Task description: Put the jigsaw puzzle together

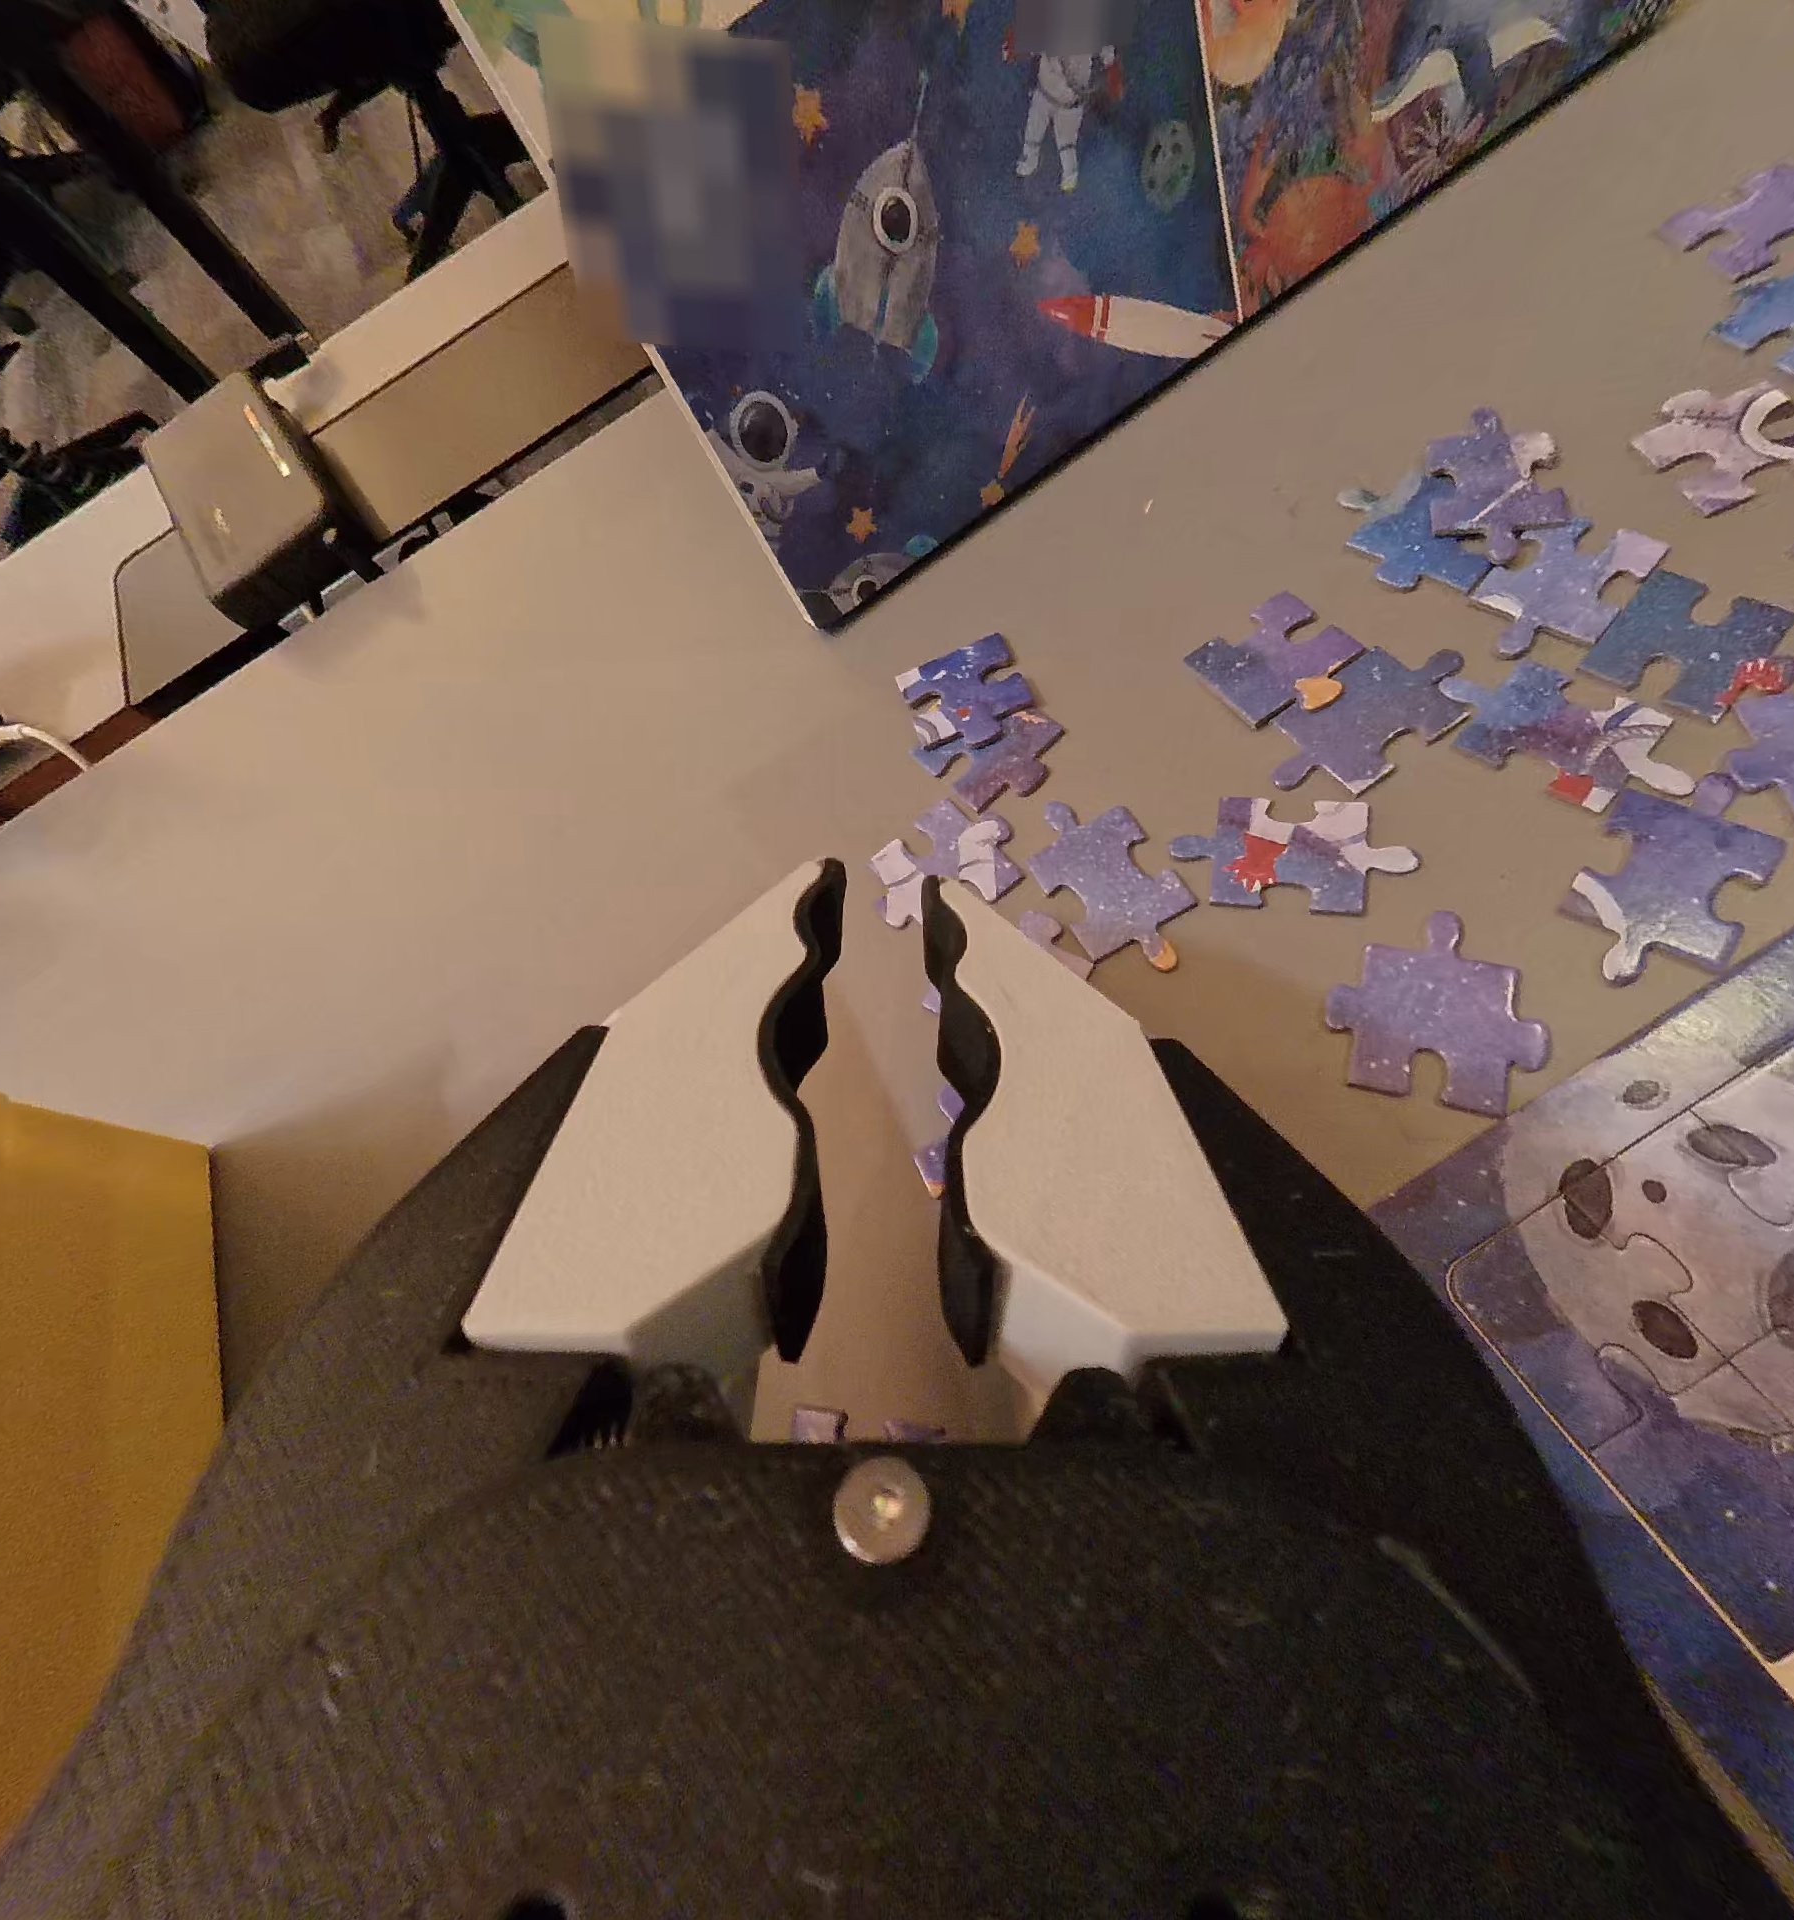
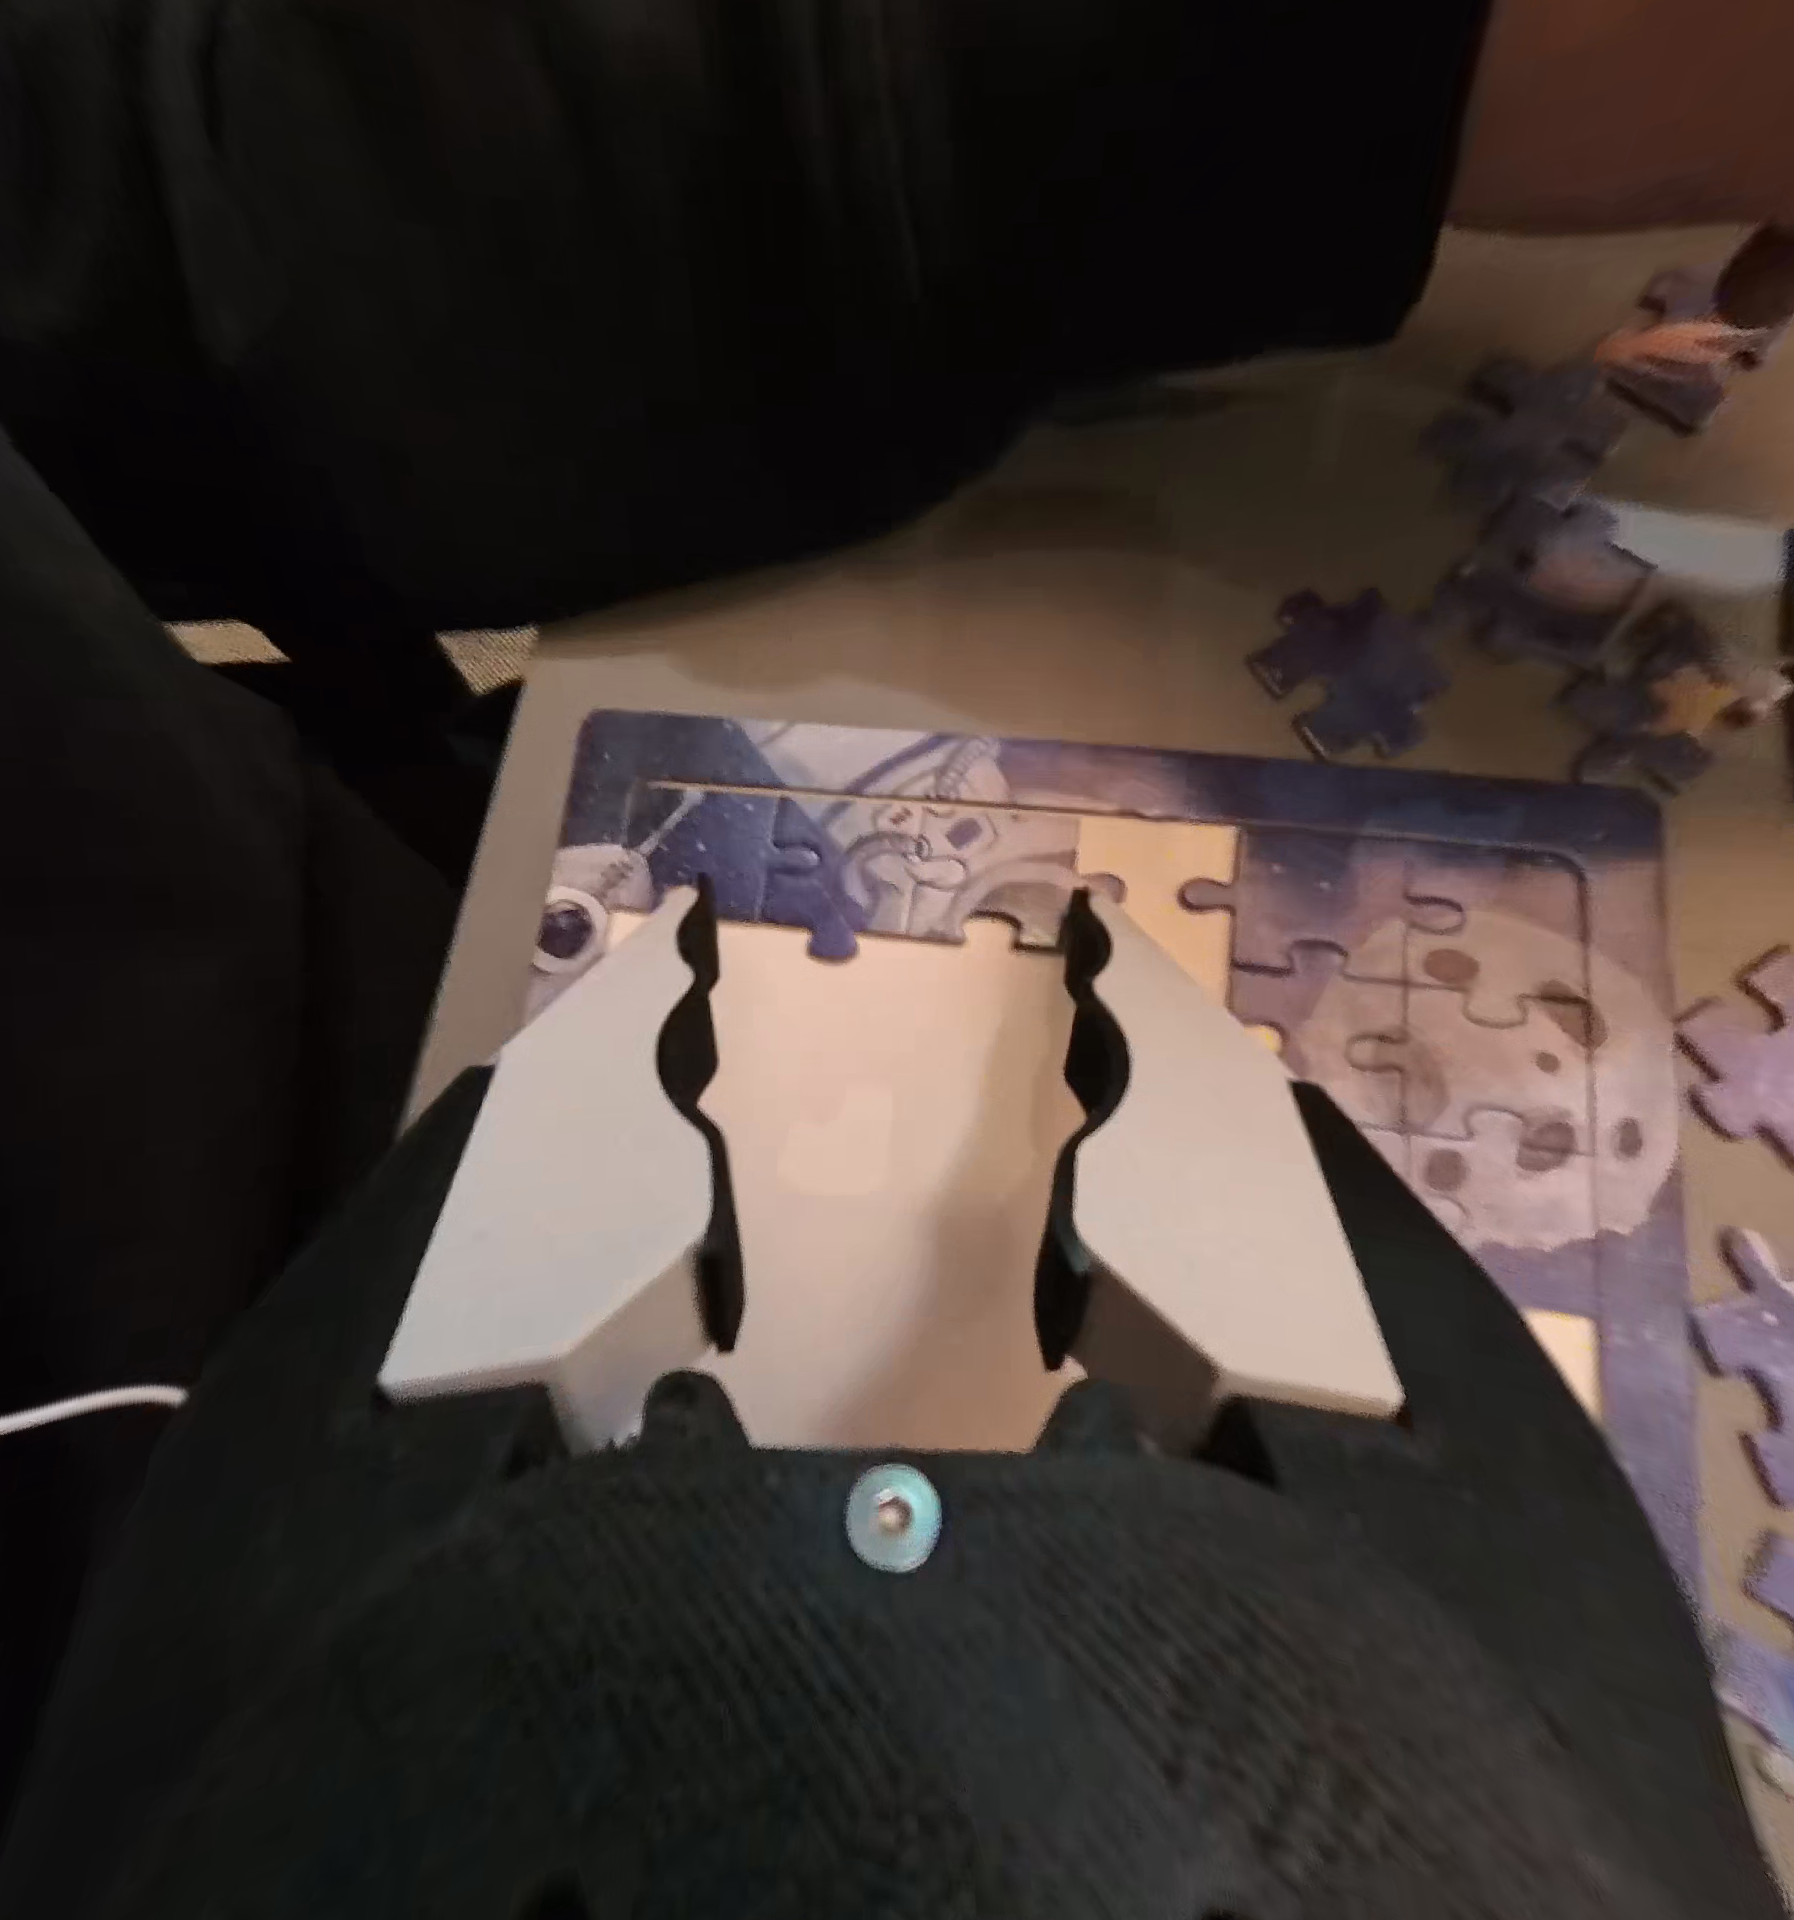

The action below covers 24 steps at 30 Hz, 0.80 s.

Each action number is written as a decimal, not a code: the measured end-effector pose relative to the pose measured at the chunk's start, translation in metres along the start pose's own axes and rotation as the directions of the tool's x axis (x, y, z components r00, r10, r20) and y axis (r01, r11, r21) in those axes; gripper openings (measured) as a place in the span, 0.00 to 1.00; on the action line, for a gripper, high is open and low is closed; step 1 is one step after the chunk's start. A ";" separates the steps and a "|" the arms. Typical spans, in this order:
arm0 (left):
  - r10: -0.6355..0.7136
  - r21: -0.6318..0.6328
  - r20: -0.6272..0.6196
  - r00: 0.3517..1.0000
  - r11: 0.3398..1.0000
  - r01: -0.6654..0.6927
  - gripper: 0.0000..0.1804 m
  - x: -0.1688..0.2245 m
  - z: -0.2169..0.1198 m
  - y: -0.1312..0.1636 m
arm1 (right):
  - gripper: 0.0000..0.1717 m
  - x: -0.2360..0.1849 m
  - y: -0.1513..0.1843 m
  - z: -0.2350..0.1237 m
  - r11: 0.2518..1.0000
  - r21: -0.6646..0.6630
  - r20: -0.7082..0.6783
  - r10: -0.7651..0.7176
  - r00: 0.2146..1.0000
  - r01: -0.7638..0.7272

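In the left wrist view my left gripper hovers low over the grey table, jaws a narrow slit apart with only table between the pads. A purple and white puzzle piece lies just beyond its right fingertip. Several more loose purple pieces are scattered to the right. In the right wrist view my right gripper is wide open and empty above the puzzle tray. Its tips are close to the fitted astronaut pieces, over the bare cream tray floor. Fitted moon pieces fill the tray's right part.
A space-themed box lid stands propped at the back. The tray's corner shows at the lower right. A yellow-brown cardboard sheet lies at the left. A person in dark clothing sits close behind the tray. Loose pieces lie around it.
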<state>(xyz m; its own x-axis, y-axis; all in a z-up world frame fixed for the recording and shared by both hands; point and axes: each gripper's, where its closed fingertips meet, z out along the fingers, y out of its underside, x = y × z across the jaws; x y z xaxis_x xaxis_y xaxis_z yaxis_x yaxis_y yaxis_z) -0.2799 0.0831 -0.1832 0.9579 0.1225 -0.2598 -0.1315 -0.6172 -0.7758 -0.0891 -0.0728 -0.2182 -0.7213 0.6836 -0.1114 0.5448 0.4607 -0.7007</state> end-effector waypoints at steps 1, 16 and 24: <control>-0.001 0.003 -0.001 1.000 1.000 0.001 0.07 0.000 0.000 -0.001 | 0.39 -0.004 -0.003 0.001 1.000 0.021 0.035 0.016 0.999 -0.017; 0.006 -0.006 0.001 1.000 1.000 -0.006 0.07 0.001 0.001 0.001 | 0.31 0.014 0.005 -0.005 0.998 0.026 -0.079 -0.049 0.996 0.051; 0.006 -0.005 0.002 1.000 1.000 -0.006 0.07 0.001 0.001 0.001 | 0.32 0.014 0.008 0.002 0.997 0.010 -0.092 -0.072 0.993 0.073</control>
<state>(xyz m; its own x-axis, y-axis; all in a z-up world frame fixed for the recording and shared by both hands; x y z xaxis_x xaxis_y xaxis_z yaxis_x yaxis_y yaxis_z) -0.2790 0.0833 -0.1844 0.9565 0.1199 -0.2659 -0.1365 -0.6216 -0.7713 -0.0952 -0.0607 -0.2267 -0.7163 0.6978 0.0043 0.4862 0.5035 -0.7142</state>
